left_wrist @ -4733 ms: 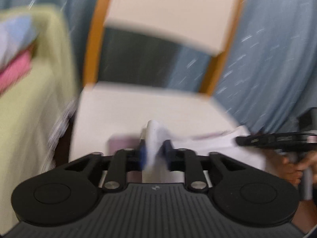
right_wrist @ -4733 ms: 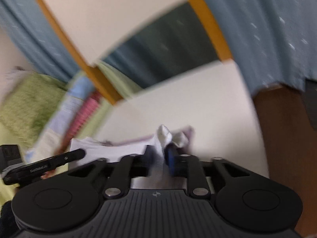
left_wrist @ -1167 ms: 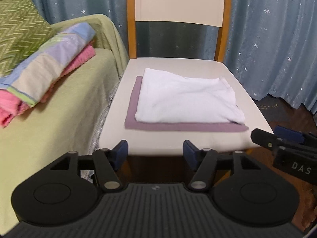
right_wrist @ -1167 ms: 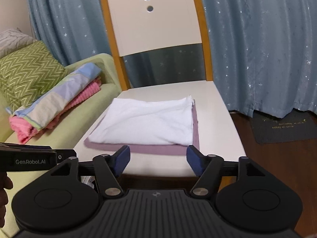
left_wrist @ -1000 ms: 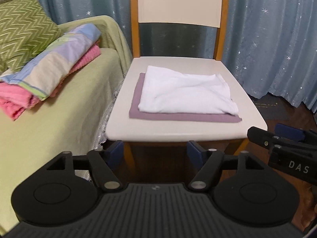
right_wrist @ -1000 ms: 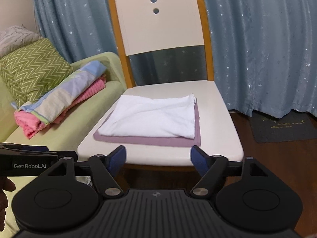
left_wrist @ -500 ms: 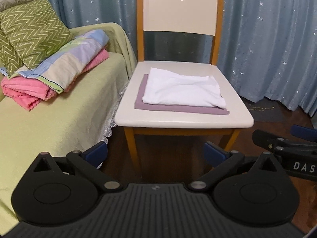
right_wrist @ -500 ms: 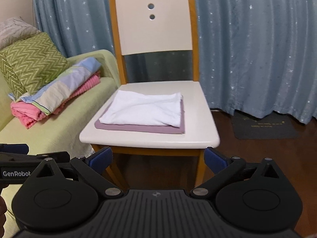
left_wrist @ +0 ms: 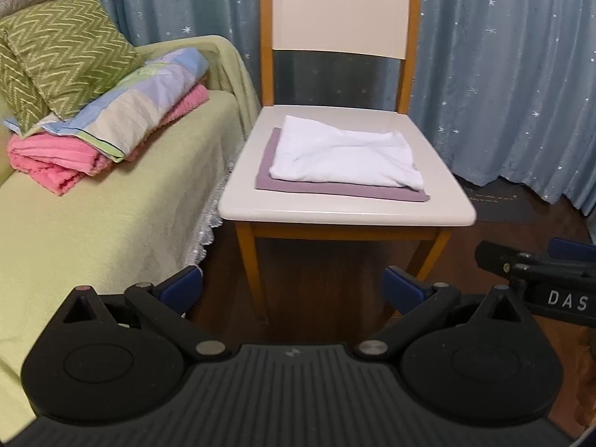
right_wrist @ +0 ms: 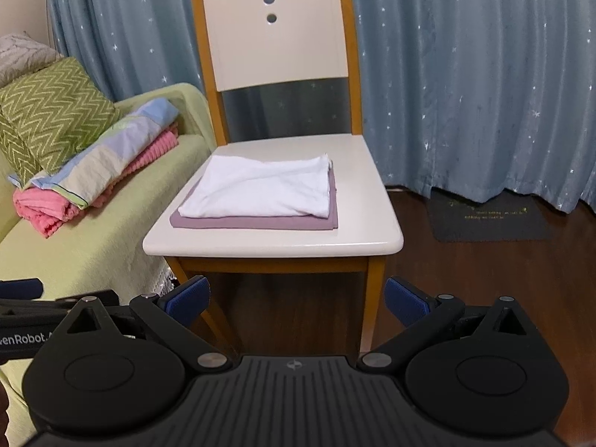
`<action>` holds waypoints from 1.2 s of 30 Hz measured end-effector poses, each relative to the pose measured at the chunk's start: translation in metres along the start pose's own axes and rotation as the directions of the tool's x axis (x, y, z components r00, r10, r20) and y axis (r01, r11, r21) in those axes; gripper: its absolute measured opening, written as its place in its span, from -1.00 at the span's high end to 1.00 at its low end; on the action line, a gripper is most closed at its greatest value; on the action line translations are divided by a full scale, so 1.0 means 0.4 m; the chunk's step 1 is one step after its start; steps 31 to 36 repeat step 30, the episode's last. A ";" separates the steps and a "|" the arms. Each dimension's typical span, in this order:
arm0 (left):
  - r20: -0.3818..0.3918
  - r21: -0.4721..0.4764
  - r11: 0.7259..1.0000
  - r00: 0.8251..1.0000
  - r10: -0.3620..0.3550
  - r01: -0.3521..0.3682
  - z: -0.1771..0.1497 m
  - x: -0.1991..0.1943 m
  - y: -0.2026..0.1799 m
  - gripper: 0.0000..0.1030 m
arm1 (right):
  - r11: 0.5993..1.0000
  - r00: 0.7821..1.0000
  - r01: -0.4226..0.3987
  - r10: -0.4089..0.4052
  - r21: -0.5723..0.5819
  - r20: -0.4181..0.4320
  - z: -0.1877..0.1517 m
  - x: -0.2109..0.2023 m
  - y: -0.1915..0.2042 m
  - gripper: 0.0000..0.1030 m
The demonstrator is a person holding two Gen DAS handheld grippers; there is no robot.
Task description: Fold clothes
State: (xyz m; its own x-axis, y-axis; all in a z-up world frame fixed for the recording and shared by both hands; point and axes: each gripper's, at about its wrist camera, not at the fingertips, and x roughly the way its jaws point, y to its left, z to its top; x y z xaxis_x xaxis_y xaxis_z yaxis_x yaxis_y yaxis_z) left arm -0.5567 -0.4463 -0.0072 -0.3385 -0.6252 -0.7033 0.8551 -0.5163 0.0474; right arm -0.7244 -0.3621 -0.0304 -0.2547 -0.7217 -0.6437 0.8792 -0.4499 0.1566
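A folded white garment [left_wrist: 346,158] [right_wrist: 260,186] lies on top of a folded purple garment [left_wrist: 335,190] [right_wrist: 257,221] on the cream seat of a wooden chair [left_wrist: 346,212] [right_wrist: 275,242]. My left gripper [left_wrist: 292,287] hangs open in front of the chair, well short of the seat, with nothing between its blue pads. My right gripper [right_wrist: 296,296] is open too, likewise back from the seat and empty. Each gripper shows at the edge of the other's view.
A bed with a light green cover [left_wrist: 93,223] stands left of the chair, bearing a pink towel [left_wrist: 56,156], a patchwork blanket [left_wrist: 141,100] and a green zigzag pillow [left_wrist: 59,56]. Blue star curtains [right_wrist: 465,74] hang behind. A dark mat [right_wrist: 488,219] lies on the wooden floor.
Both grippers have drawn back from the chair and risen slightly, and their jaws have spread wider. The folded white garment, held between both grippers earlier, rests on the purple one.
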 end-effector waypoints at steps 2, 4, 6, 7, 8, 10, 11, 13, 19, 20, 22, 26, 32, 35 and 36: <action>0.005 0.020 0.999 0.999 0.035 -0.035 0.000 0.007 -0.002 -0.98 | 1.000 1.000 -0.002 0.002 0.000 -0.010 0.000 0.008 0.002 -0.99; 0.011 0.024 0.998 0.999 0.053 -0.054 0.000 0.015 -0.001 -0.98 | 1.000 1.000 -0.004 0.004 0.000 -0.019 0.003 0.022 0.006 -0.99; 0.008 0.018 0.998 0.998 0.058 -0.059 0.002 0.026 0.005 -0.98 | 1.000 1.000 -0.005 0.005 0.000 -0.028 0.006 0.035 0.010 -0.99; 0.004 0.014 0.998 0.998 0.057 -0.057 0.003 0.032 0.009 -0.98 | 1.000 0.999 -0.008 0.008 -0.001 -0.032 0.007 0.042 0.013 -0.99; 0.000 0.009 0.998 0.998 0.056 -0.056 0.004 0.039 0.013 -0.98 | 1.000 0.999 -0.010 0.010 -0.002 -0.036 0.009 0.049 0.015 -0.99; -0.008 0.006 0.998 0.998 0.062 -0.062 0.006 0.053 0.020 -0.98 | 1.000 0.999 -0.014 0.013 -0.005 -0.042 0.011 0.064 0.020 -0.99; -0.012 0.004 0.998 0.998 0.066 -0.066 0.008 0.061 0.024 -0.98 | 1.000 0.999 -0.015 0.015 -0.008 -0.044 0.012 0.070 0.023 -0.99; -0.019 0.000 0.997 0.997 0.073 -0.073 0.013 0.076 0.031 -0.98 | 1.000 0.999 -0.018 0.017 -0.012 -0.048 0.016 0.082 0.027 -0.99; -0.026 -0.020 0.998 0.998 0.060 -0.061 0.030 0.115 0.047 -0.98 | 1.000 0.998 -0.011 0.010 -0.013 -0.057 0.030 0.112 0.027 -0.99; -0.026 -0.017 0.998 0.998 0.059 -0.059 0.033 0.121 0.047 -0.98 | 1.000 0.998 -0.008 0.007 -0.012 -0.057 0.033 0.117 0.026 -0.99; -0.024 -0.009 0.998 0.998 0.054 -0.054 0.040 0.134 0.045 -0.98 | 1.000 0.998 -0.002 0.001 -0.012 -0.055 0.039 0.125 0.025 -0.99; -0.024 -0.002 1.000 0.999 0.028 -0.028 0.057 0.165 0.038 -0.99 | 1.000 0.999 0.005 -0.005 -0.008 -0.053 0.054 0.141 0.023 -0.99; -0.007 -0.001 1.000 1.000 -0.017 0.017 0.079 0.199 0.032 -0.99 | 1.000 0.999 0.023 -0.023 -0.012 -0.047 0.067 0.157 0.016 -0.99; -0.007 -0.001 1.000 1.000 -0.017 0.017 0.079 0.199 0.032 -0.99 | 1.000 0.999 0.023 -0.023 -0.012 -0.047 0.067 0.157 0.016 -0.99; -0.007 -0.001 1.000 1.000 -0.017 0.017 0.079 0.199 0.032 -0.99 | 1.000 0.999 0.023 -0.023 -0.012 -0.047 0.067 0.157 0.016 -0.99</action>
